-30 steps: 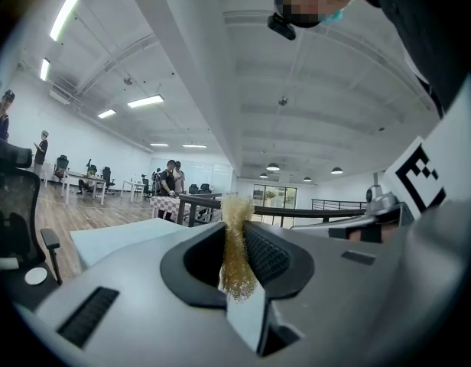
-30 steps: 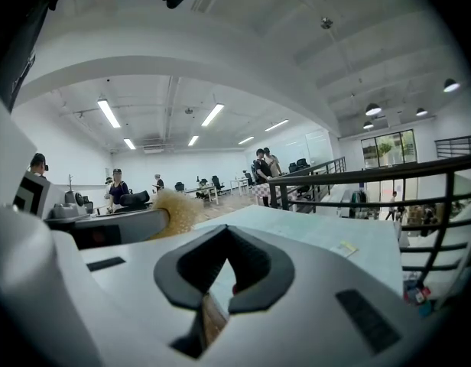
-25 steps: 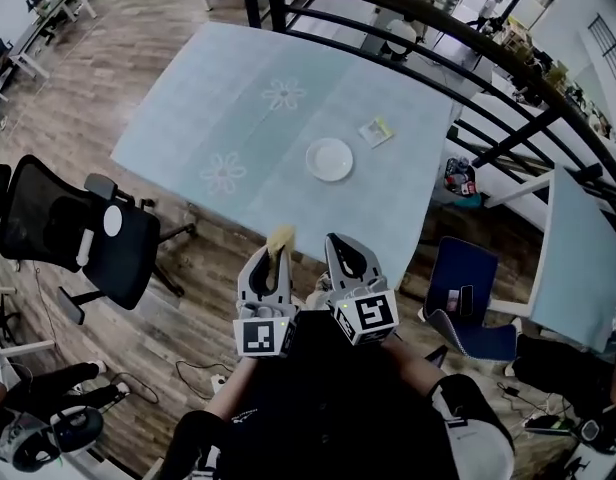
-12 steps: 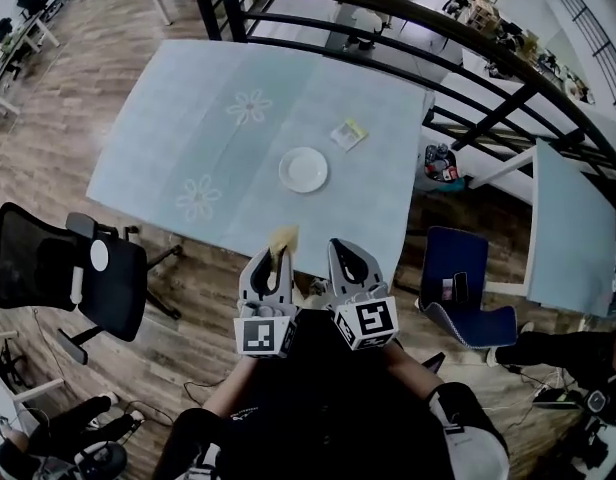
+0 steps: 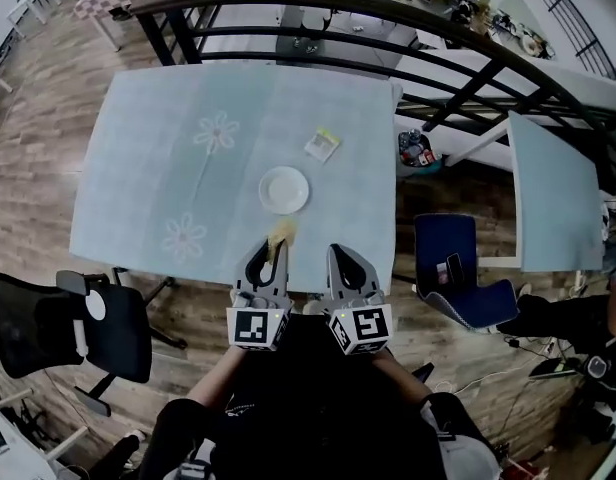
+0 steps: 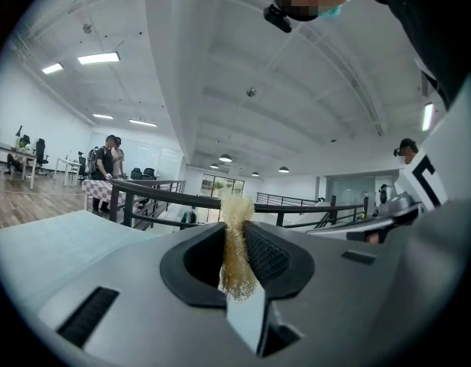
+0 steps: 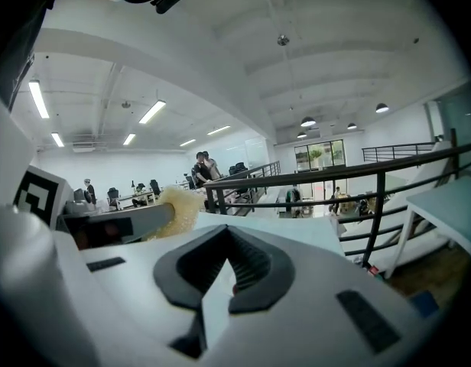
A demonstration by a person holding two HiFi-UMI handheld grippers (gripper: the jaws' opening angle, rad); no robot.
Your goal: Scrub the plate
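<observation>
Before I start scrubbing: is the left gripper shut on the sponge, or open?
Shut: the left gripper has the yellow sponge pinched between its fingers, a tuft poking past them.

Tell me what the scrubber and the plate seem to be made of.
Scrubber: pale yellow, coarse, fuzzy texture, squeezed thin between the jaws; likely soft sponge or fibre pad. Plate: plain white, smooth, round; ceramic or plastic, can't tell which.

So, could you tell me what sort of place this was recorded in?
Probably an open-plan office, possibly on a raised level: a black office chair on wood flooring, a black railing behind the table, and strip lights over distant desks.
</observation>
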